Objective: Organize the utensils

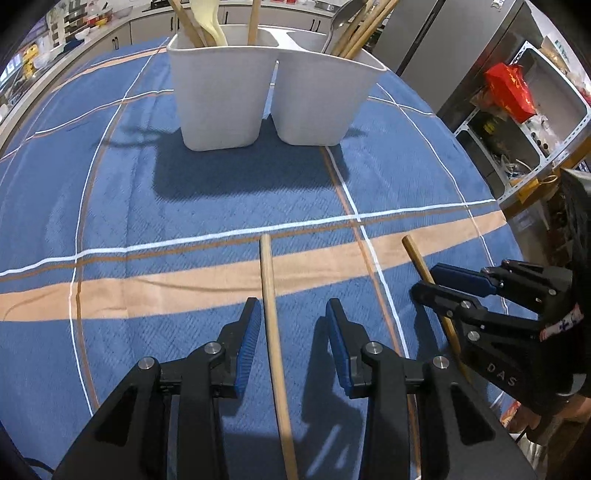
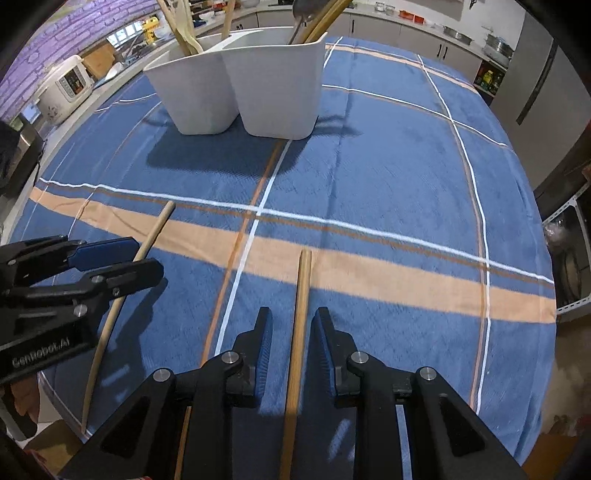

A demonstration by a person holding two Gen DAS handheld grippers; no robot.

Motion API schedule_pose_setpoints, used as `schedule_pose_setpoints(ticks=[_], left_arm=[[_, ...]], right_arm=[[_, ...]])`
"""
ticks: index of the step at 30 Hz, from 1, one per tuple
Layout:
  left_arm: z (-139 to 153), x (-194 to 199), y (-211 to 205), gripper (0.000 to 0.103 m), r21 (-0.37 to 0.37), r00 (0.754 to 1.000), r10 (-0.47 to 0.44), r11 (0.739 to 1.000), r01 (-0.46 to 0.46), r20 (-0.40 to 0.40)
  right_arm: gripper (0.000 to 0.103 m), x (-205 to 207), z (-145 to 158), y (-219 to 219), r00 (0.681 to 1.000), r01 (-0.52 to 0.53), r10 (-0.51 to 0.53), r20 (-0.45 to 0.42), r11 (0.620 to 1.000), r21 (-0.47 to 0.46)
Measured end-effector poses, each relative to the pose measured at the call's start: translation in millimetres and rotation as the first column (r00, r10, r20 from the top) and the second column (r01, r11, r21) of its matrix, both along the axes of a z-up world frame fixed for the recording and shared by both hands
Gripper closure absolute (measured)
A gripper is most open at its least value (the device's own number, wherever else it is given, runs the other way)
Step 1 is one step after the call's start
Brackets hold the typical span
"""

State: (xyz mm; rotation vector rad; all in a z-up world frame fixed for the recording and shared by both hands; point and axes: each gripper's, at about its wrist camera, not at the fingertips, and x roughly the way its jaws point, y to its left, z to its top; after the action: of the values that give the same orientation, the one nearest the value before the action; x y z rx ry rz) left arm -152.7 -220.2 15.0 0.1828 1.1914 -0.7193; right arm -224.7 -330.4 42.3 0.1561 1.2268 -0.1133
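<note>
Left tongs (image 1: 293, 321): apart, pads either side of a pale wooden stick (image 1: 275, 354), not clamped; left pad close to the wood, right pad clear of it.
Right tongs (image 2: 291, 328): apart but narrower, straddling a darker wooden stick (image 2: 297, 350); gap visible on both sides, no contact seen.
Pale wooden stick: flat on the blue plaid cloth (image 1: 184, 206) near the desk's near edge, far tip reaching the tan stripe, pointing toward the far edge.
Darker wooden stick: just beside the first toward the right edge, roughly parallel, near end hidden under the tongs.
White double holder (image 1: 258, 92): upright toward the far edge, well apart from both sticks; two compartments already carrying wooden handles, a cream spatula (image 1: 208, 22) and a metal spoon (image 1: 338, 20).
Handling, judged: light, stiff, thin, smooth and round, so likely to roll or pivot between the pads.
Grip point, judged: mid-shaft, where the pads now sit, squarely across the wood, closing fully before lifting.
Risk, judged: low profile against soft cloth; pads may snag fabric or nudge the stick sideways.
Remaining: both sticks not yet in the holder.
</note>
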Motion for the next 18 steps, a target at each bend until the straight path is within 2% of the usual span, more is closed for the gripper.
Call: schedule_pose_setpoints(ticks=[7, 9, 10, 11, 12, 14, 18], left_arm=[[-1.4, 3.3, -3.8, 0.068, -0.022, 1.000, 0.003, 1.000, -0.003, 0.009], [-1.0, 3.1, -2.4, 0.068, -0.030, 1.000, 0.004, 1.000, -0.003, 0.018], [-1.0, 2.8, -2.7, 0.076, -0.027, 1.000, 0.006, 1.000, -0.005, 0.025], [-1.6, 3.0, -3.5, 0.090, -0.016, 0.999, 0.009, 1.000, -0.008, 0.031], [-3.6, 4.8, -4.4, 0.097, -0.014, 1.000, 0.006, 1.000, -0.006, 0.017], [-1.7, 7.5, -0.4, 0.097, -0.037, 1.000, 0.026, 0.999, -0.026, -0.017], [13.6, 3.6, 11.9, 0.097, -0.083, 0.999, 0.050, 0.995, -0.050, 0.001]], right_arm=[[0.079, 1.5, -1.5, 5.2, 0.999, 0.035, -0.033, 0.040, 0.999, -0.039], [0.093, -1.3, -1.9, 5.2, 0.997, 0.051, -0.048, 0.065, 0.998, -0.042], [0.095, -2.7, -2.3, 5.9, 0.996, 0.053, -0.050, 0.072, 0.998, -0.043], [0.095, -2.7, -2.0, 7.0, 0.996, 0.050, -0.046, 0.077, 0.998, -0.042], [0.096, -3.5, -0.7, 8.5, 0.996, 0.044, -0.042, 0.084, 0.999, -0.022], [0.097, -6.4, 1.9, 4.0, 0.991, 0.063, -0.066, 0.114, 0.998, 0.031], [0.097, -19.1, 14.6, 0.4, 0.977, 0.088, -0.106, 0.186, 0.991, 0.100]])
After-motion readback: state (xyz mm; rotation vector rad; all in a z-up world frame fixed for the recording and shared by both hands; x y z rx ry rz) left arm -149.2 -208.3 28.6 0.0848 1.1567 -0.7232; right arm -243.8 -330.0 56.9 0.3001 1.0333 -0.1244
